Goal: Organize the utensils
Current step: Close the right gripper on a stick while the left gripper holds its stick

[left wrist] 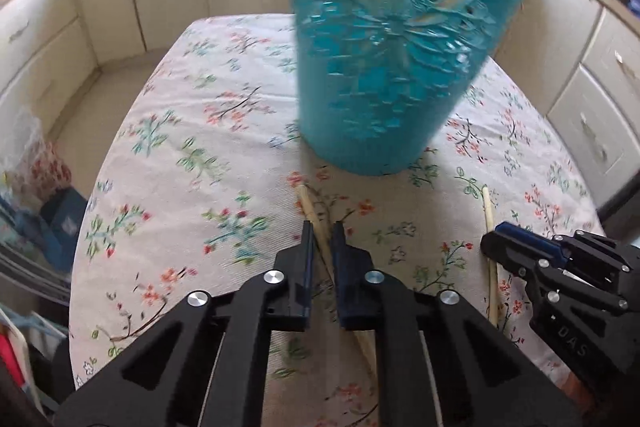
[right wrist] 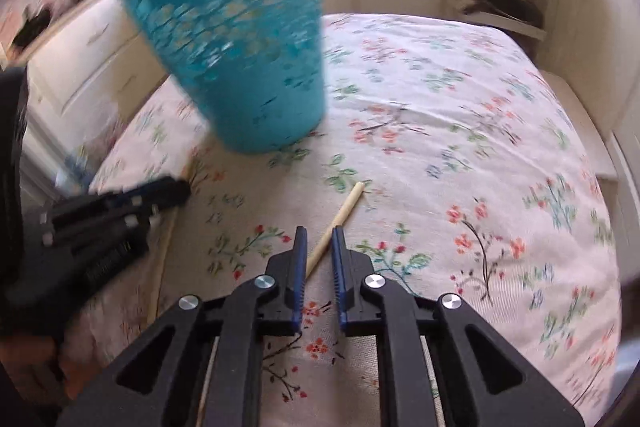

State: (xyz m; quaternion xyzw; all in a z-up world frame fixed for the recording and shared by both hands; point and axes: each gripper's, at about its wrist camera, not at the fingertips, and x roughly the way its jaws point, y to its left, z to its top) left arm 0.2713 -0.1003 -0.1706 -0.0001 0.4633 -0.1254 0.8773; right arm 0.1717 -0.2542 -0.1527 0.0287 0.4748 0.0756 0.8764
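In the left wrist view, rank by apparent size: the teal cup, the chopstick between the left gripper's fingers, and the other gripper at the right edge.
1. Teal cup, clearly largest.
2. Right gripper, though the frame crops it.
3. Chopstick, thinnest, mostly hidden by the left gripper.
The last two are unsure: the gripper sits nearer the camera.

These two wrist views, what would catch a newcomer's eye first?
The tall teal cup with pale flower patterns stands out, upright at the middle of the floral tablecloth. Nearer the cameras, each tool grips one pale chopstick: the left tool one chopstick, the right tool the other chopstick.
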